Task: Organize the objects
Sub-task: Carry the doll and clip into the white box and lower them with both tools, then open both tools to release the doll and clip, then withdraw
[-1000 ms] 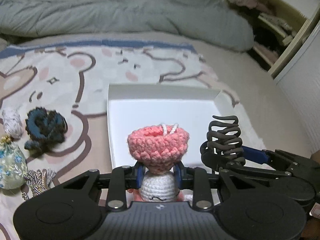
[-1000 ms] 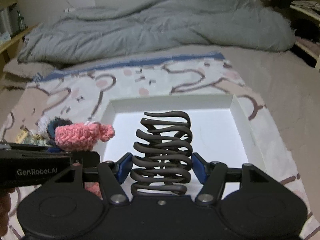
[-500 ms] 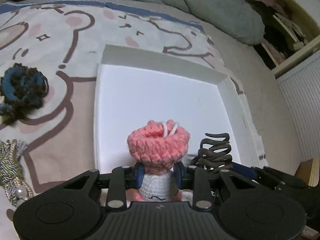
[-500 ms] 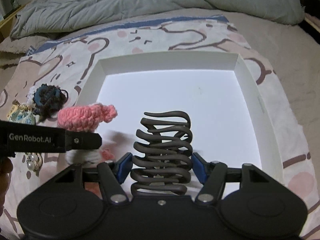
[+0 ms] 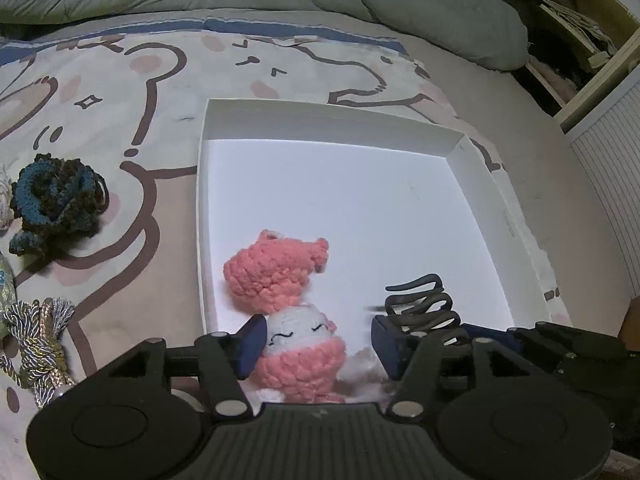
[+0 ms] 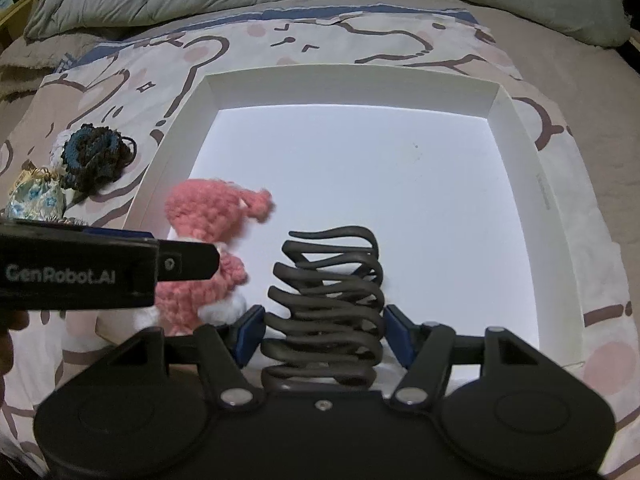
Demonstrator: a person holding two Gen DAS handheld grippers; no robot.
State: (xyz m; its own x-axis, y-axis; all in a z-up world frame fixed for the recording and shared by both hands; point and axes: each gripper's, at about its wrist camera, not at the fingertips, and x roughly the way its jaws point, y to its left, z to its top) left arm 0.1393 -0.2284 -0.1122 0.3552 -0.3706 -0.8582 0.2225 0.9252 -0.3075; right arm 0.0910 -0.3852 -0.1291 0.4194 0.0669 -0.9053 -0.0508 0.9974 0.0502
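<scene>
White box (image 5: 476, 168) rim by crochet doll (image 5: 280, 280); far half w/ room.

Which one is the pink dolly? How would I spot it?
Find the white box on the cartoon bedspread. The doll lies in its near left corner, between the left gripper's open fingers. It is fluffy pink yarn with a white sleepy face, unlike the dark wavy claw clip beside it.
</scene>
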